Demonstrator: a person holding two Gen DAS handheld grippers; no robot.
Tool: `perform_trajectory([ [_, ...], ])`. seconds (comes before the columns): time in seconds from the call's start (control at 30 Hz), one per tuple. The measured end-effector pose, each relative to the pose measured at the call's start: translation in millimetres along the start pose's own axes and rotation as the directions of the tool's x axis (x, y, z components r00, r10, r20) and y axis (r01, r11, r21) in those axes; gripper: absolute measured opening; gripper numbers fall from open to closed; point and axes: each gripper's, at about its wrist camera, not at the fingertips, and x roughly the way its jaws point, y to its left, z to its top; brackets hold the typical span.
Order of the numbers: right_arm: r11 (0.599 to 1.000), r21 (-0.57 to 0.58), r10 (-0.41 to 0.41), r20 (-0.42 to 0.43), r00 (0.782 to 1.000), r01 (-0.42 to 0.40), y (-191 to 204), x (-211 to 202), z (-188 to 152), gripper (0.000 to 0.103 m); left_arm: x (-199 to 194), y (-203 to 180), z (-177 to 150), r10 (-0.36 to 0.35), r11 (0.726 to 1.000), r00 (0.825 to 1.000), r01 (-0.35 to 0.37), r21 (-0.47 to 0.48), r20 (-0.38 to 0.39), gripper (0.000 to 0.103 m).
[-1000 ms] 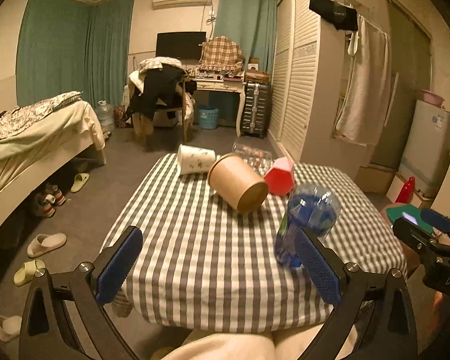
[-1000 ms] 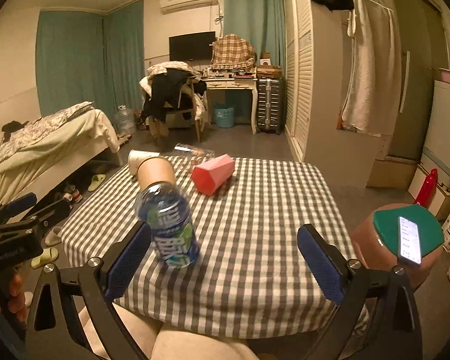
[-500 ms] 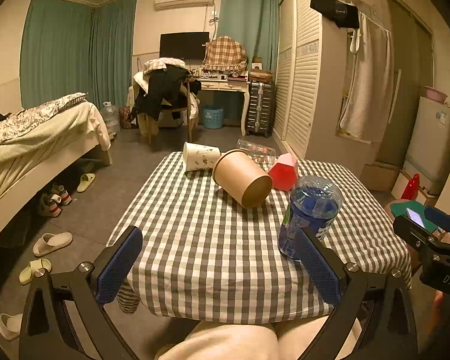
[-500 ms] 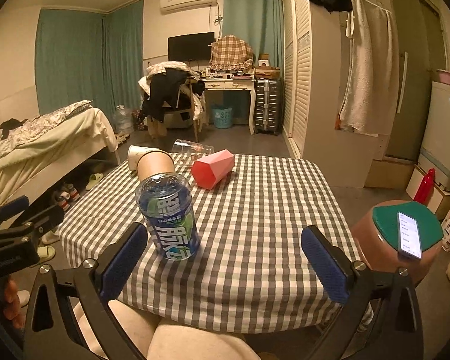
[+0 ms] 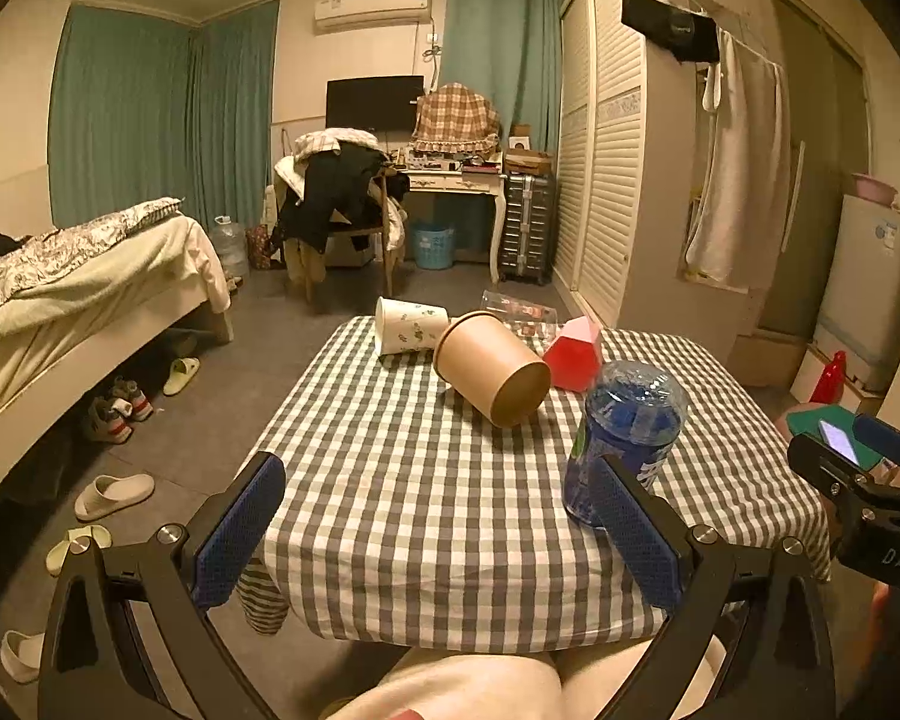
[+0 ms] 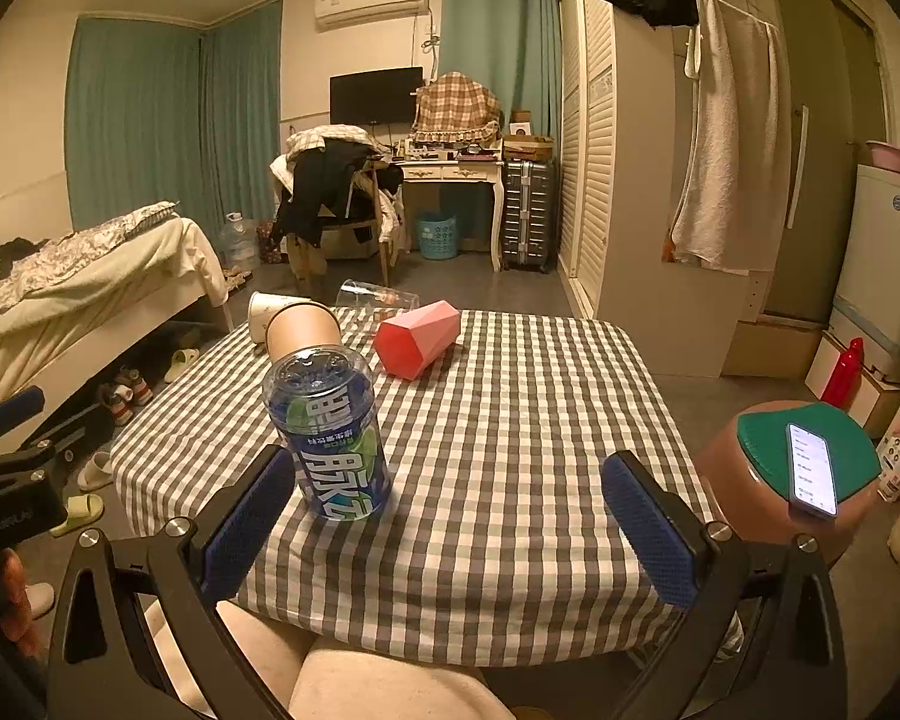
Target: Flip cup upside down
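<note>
Several cups lie on their sides at the far end of the checked table (image 5: 426,516): a brown paper cup (image 5: 491,367), a white printed cup (image 5: 410,325), a red faceted cup (image 5: 573,352) and a clear glass (image 5: 519,313). A blue clear cup (image 5: 624,435) stands upside down near the front right. They also show in the right wrist view: the blue cup (image 6: 328,432), the red cup (image 6: 417,338), the brown cup (image 6: 302,330). My left gripper (image 5: 435,531) is open and empty at the table's front edge. My right gripper (image 6: 444,522) is open and empty there too.
A brown stool (image 6: 792,474) with a green lid and a phone (image 6: 812,468) stands right of the table. A bed (image 5: 78,294) and slippers (image 5: 114,495) are on the left. A wardrobe (image 5: 606,180), a chair and a desk stand beyond. My knee shows below.
Both grippers have drawn back and risen a little from the table. The blue cup, tilted one second ago, now stands upside down. The other cups have not moved.
</note>
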Motion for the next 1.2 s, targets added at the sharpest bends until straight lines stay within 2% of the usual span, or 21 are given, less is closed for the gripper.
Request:
perform_trajectory([
  [1.2,1.000,-0.009,0.001,0.005,1.000,-0.001,3.2,-2.5,1.2,0.103,-4.7,-1.9,1.3,0.013,1.000,1.000,-0.013,0.014,0.008,0.103],
])
